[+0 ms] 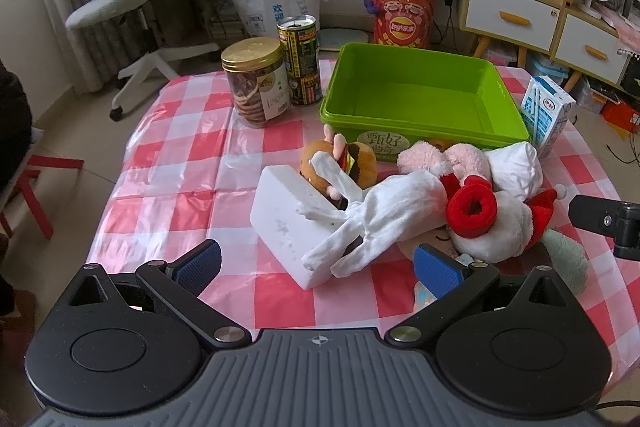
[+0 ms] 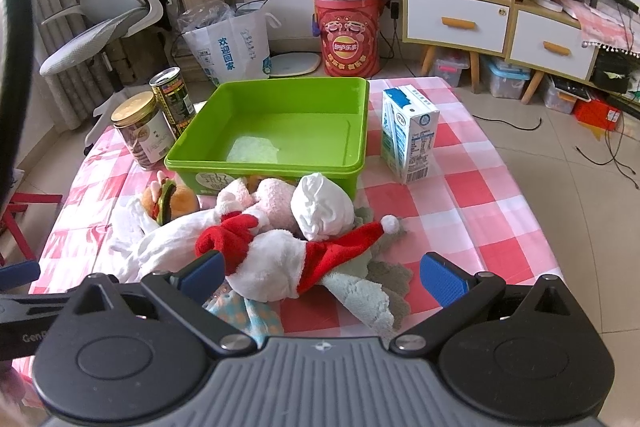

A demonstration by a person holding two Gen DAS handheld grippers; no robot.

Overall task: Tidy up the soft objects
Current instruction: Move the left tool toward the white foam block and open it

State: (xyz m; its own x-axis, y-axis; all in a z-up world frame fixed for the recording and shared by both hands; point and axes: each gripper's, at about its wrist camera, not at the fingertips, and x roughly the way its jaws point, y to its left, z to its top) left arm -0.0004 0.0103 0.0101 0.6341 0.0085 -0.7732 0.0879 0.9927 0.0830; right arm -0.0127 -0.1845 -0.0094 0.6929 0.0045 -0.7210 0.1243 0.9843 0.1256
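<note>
The soft objects lie heaped on the pink-and-white checked surface [image 1: 180, 167], just near of the empty green plastic bin [image 1: 416, 95]. The heap includes a white cloth glove [image 1: 376, 219], a white plush toy with red scarf and hat [image 2: 280, 263], a pink plush [image 2: 272, 203], a burger-shaped plush [image 1: 340, 163] and a white foam block [image 1: 292, 227].

Handling, as a judgement: all are light and compressible; the glove is limp and will drape. Pinch each plush across its bulk, not by loose trim.

The left hand-held gripper [image 1: 316, 267] and right hand-held gripper [image 2: 320, 275] both stand spread wide, holding nothing, near the heap.
</note>
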